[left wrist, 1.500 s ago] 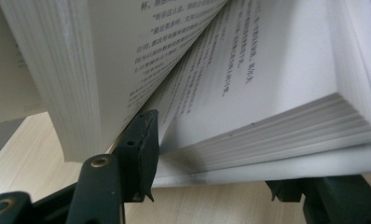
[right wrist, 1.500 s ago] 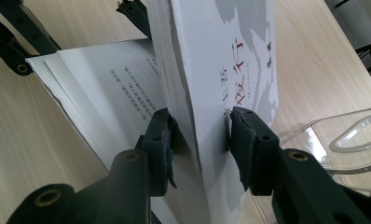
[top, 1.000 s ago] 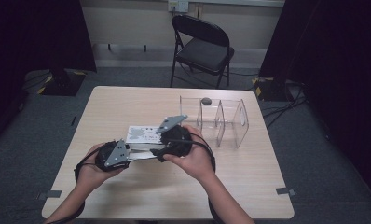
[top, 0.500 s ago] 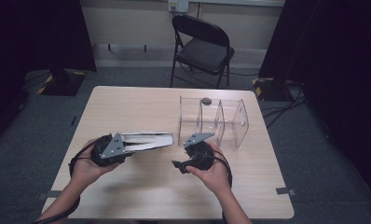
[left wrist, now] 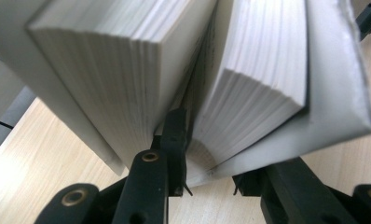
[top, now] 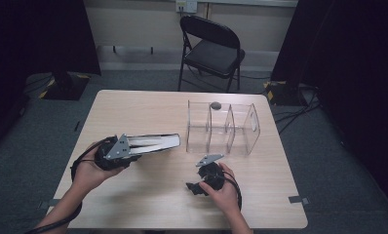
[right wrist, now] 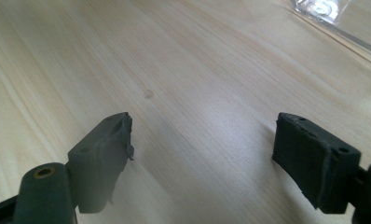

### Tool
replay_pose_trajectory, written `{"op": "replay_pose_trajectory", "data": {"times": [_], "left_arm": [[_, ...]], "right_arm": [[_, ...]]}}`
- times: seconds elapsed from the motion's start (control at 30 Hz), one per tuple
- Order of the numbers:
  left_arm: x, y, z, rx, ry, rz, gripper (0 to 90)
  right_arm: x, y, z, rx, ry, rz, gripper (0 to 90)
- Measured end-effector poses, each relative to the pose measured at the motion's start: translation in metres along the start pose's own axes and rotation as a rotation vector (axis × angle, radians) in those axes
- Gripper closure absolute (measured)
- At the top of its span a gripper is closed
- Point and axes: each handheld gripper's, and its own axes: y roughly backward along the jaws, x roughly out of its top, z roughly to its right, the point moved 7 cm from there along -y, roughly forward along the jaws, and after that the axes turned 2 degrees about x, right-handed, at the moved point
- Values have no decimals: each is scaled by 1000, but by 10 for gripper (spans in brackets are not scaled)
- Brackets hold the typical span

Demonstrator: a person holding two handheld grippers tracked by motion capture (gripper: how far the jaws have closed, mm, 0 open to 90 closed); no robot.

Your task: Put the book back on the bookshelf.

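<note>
A thick white book point(top: 155, 142) hangs level a little above the table point(top: 148, 107), at its left centre. My left gripper point(top: 137, 146) is shut on its near end and has tightened over the last moment. In the left gripper view one jaw is thrust between the pages and the other lies outside the cover; the book point(left wrist: 127, 70) fans apart above my left gripper point(left wrist: 211, 154). My right gripper point(top: 196, 179) is low over the front middle of the table. Its jaws have just been opening, and nothing but bare wood lies between them point(right wrist: 202, 144).
A clear plastic organiser point(top: 221, 127) with upright dividers stands at the right centre, with a small dark object point(top: 215, 105) on its far rim. Its corner point(right wrist: 333, 18) lies ahead of the right gripper. A black folding chair point(top: 211, 51) stands behind the table.
The right gripper has left the book, dropped to the front right of the table, and its jaws have widened. The left gripper now carries the book alone, slightly higher.
</note>
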Motion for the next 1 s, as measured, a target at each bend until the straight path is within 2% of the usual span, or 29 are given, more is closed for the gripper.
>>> {"op": "replay_pose_trajectory", "data": {"times": [0.17, 0.3, 0.5, 0.57, 0.6, 0.7, 0.83, 0.9, 0.97, 1.0], "left_arm": [[2, 0, -2, -9, 10, -9, 708], [3, 1, -4, -19, 0, -25, 711], [4, 3, -6, -33, 13, -30, 718], [5, 4, -6, -48, 12, -37, 720], [6, 6, -6, -65, 10, -45, 721], [6, 9, -7, -79, 15, -55, 728], [8, 12, -8, -92, 24, -49, 740], [7, 13, -7, -100, 25, -61, 742], [9, 13, -6, -100, 23, -49, 743], [9, 14, -5, -118, 12, -50, 745]], "right_arm": [[-2, -2, 1, -9, 4, 14, 150], [-4, -6, 2, -68, 52, 39, 125], [-4, -7, 2, -58, 48, 65, 117], [-5, -7, 2, -67, 34, 83, 116], [-5, -8, 3, -67, 40, 92, 115], [-4, -9, 4, -58, 50, 121, 113], [-5, -9, 4, -60, 45, 115, 113], [-4, -9, 4, -60, 52, 118, 111], [-4, -9, 4, -61, 52, 118, 111], [-4, -9, 4, -61, 52, 118, 111]]}}
